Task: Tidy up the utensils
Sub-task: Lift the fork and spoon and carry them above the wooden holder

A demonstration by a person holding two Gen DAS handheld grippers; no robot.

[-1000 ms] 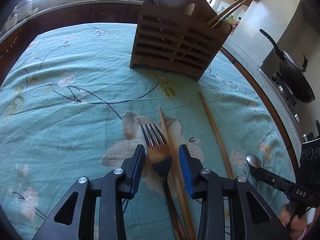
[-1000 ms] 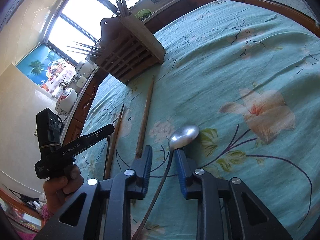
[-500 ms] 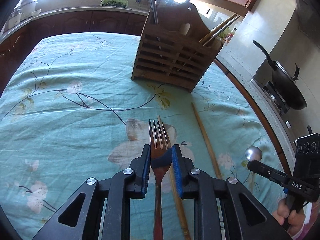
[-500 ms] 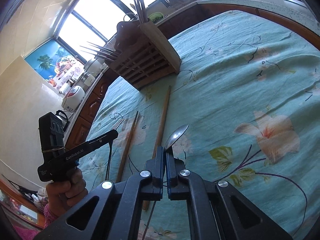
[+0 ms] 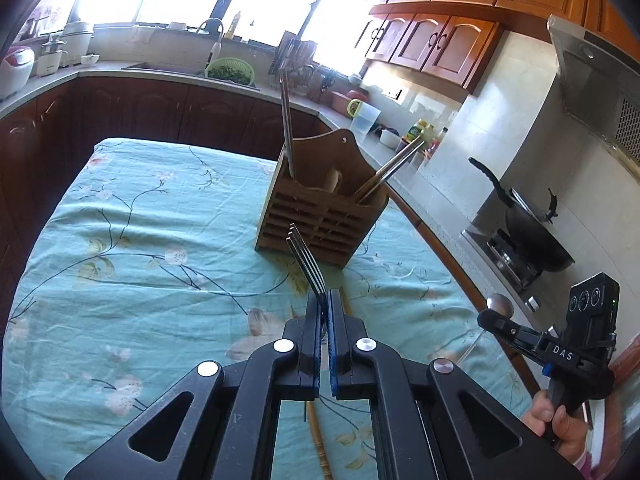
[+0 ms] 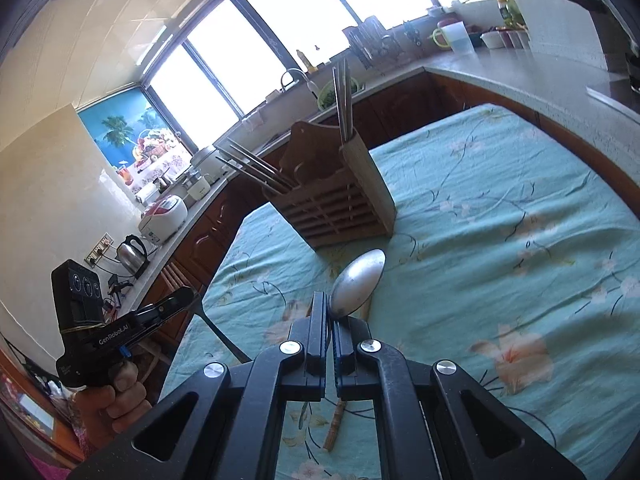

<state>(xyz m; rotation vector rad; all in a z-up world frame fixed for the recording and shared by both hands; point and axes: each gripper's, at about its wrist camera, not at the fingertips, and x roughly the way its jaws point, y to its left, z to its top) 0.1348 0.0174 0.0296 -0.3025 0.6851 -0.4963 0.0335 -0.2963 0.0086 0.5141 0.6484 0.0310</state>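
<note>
Left gripper [image 5: 324, 304] pinching fork [image 5: 306, 258], raised in front of wooden holder [image 5: 320, 216], right gripper [image 6: 330, 320] pinching spoon [image 6: 358, 282], near the holder, chopsticks [image 6: 334, 426] on tablecloth [image 5: 140, 280]

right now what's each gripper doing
left gripper: closed on the silver metal fork, lifted off the cloth
right gripper: closed on the silver metal spoon

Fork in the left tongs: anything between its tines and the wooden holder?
Nothing. In the left wrist view the fork points at the wooden holder, with only bare tablecloth below the gap.
</note>
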